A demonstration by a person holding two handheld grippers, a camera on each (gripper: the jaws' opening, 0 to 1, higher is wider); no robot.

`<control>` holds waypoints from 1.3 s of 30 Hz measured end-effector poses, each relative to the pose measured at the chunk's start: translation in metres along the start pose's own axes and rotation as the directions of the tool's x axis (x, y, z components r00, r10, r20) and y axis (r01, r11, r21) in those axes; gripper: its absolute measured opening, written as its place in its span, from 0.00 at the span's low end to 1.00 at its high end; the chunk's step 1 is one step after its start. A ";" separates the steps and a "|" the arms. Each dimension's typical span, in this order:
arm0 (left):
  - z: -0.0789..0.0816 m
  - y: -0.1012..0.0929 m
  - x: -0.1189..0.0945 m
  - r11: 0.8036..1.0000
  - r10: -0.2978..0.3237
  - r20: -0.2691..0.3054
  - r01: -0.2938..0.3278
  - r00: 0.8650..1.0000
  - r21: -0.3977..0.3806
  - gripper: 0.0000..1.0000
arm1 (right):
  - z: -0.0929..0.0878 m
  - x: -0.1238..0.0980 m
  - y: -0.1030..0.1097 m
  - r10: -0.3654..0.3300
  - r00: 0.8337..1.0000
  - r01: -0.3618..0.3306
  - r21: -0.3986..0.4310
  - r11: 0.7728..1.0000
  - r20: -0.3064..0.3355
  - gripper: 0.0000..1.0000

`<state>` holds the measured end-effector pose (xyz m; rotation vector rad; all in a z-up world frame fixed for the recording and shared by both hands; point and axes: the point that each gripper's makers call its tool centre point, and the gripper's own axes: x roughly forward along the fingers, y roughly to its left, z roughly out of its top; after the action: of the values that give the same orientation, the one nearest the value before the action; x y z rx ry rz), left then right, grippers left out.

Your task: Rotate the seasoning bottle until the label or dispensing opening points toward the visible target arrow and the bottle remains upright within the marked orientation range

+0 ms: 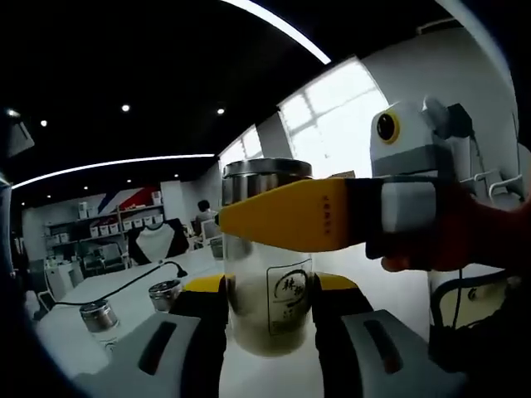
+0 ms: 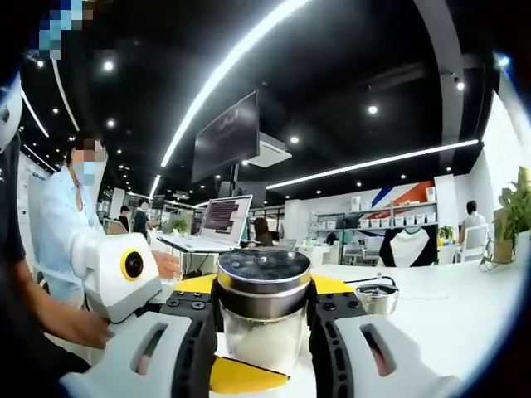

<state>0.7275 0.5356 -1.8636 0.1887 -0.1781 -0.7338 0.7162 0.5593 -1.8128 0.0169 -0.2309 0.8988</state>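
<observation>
A clear glass seasoning bottle (image 1: 270, 319) with a steel lid and a printed label (image 1: 290, 294) stands upright, pale contents in its lower part. My left gripper (image 1: 270, 286) is shut on its lower body, black pads pressing both sides. The right gripper's yellow finger (image 1: 290, 217) crosses the bottle just under the lid, coming in from the right. In the right gripper view the bottle (image 2: 264, 332) sits between my right gripper (image 2: 264, 286), which is shut on the steel lid (image 2: 264, 278). The left gripper's white body (image 2: 124, 278) shows at the left.
The white table (image 1: 75, 332) carries two small steel-lidded jars (image 1: 98, 315) (image 1: 164, 292) and a black cable (image 1: 124, 286). Another jar (image 2: 377, 298) sits right of the bottle. A laptop (image 2: 220, 224) and a person (image 2: 58, 240) are at the left.
</observation>
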 end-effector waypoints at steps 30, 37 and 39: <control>0.004 -0.025 -0.008 0.940 -0.301 0.043 0.304 0.953 -0.158 0.43 | 0.005 -0.016 0.017 0.185 0.983 -0.185 0.049 0.982 0.000 0.38; 0.004 -0.026 -0.007 0.950 -0.282 0.032 0.283 0.959 -0.131 0.43 | 0.004 -0.016 0.015 0.189 0.982 -0.189 0.078 0.979 -0.001 0.38; 0.003 -0.024 -0.005 0.961 -0.248 0.027 0.249 0.968 -0.117 0.43 | 0.003 -0.014 0.016 0.174 0.985 -0.174 0.035 0.984 -0.012 0.38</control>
<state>0.7076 0.5217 -1.8664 0.0925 -0.1225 -0.9936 0.6949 0.5582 -1.8137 0.0216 -0.2050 1.0767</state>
